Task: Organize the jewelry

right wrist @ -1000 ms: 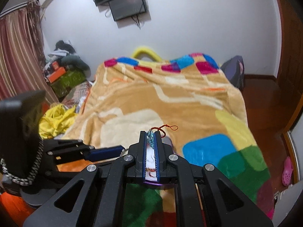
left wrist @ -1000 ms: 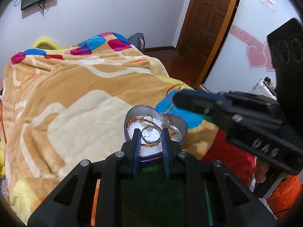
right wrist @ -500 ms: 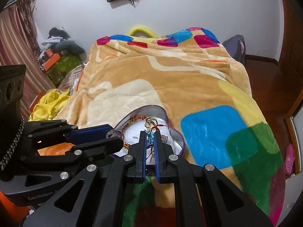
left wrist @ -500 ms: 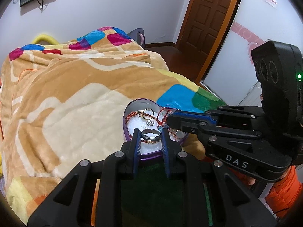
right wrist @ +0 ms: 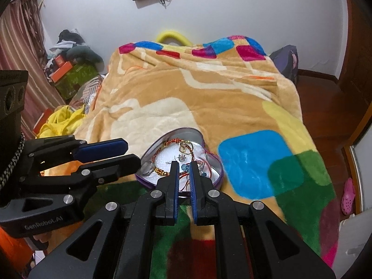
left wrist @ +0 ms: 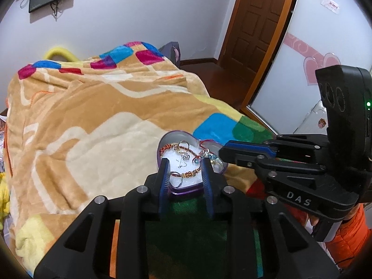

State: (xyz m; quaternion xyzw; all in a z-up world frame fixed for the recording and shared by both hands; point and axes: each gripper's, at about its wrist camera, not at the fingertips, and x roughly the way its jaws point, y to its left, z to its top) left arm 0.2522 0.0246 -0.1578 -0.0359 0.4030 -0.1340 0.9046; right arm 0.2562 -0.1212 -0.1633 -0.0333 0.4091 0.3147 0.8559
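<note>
A purple heart-shaped tin with a white lining lies on the blanket and holds bracelets, rings and small charms. My left gripper is open and empty, its tips over the tin's near edge. A silver ring lies in the tin at its left edge. My right gripper is slightly open over the tin. A blue bead charm on a red cord lies between its tips, loose in the tin.
A patterned fleece blanket covers the bed. A brown door and a wooden floor are to the right. Clothes and boxes are piled at the left. A pink shoe lies on the floor.
My left gripper has opened and let the silver ring fall into the tin. My right gripper has lowered to the tin, opened, and released the red cord charm.
</note>
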